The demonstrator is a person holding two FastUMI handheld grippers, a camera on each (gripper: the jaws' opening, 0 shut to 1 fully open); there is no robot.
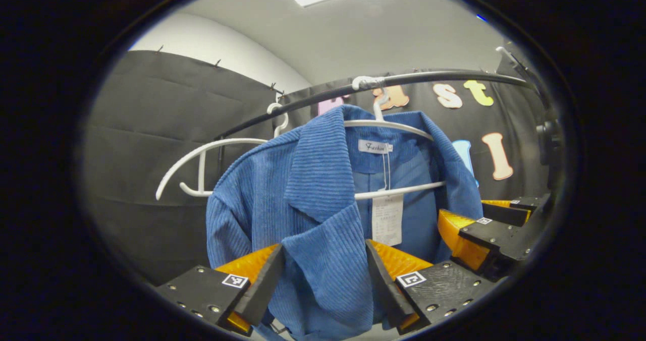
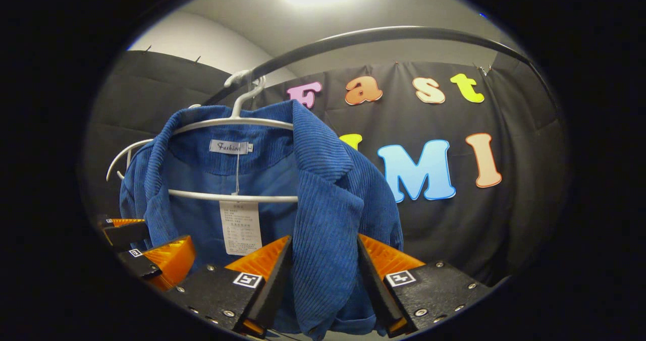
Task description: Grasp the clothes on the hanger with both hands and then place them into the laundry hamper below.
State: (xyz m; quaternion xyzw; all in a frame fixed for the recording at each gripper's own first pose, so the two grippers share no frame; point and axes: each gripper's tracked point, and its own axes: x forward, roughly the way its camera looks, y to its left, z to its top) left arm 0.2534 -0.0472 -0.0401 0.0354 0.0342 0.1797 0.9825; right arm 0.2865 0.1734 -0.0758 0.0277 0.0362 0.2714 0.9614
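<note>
A blue corduroy jacket [image 1: 313, 189] [image 2: 323, 200] hangs on a white hanger [image 1: 393, 125] [image 2: 227, 123] hooked over a black rail [image 1: 429, 76] [image 2: 378, 33]. In the left gripper view, my left gripper [image 1: 325, 285] holds one front panel just below the lapel, and the cloth fills the gap and touches both pads. In the right gripper view, my right gripper [image 2: 325, 285] grips the other front panel in the same way. Each gripper also appears in the other's view, the right gripper [image 1: 484, 230] at the jacket's far edge and the left gripper [image 2: 146, 255] low on the left.
A second, empty white hanger [image 1: 202, 152] [image 2: 118, 159] hangs on the rail beside the jacket. A paper tag [image 1: 387, 219] [image 2: 240, 227] dangles from the collar between the two grippers. Black cloth walls close in behind.
</note>
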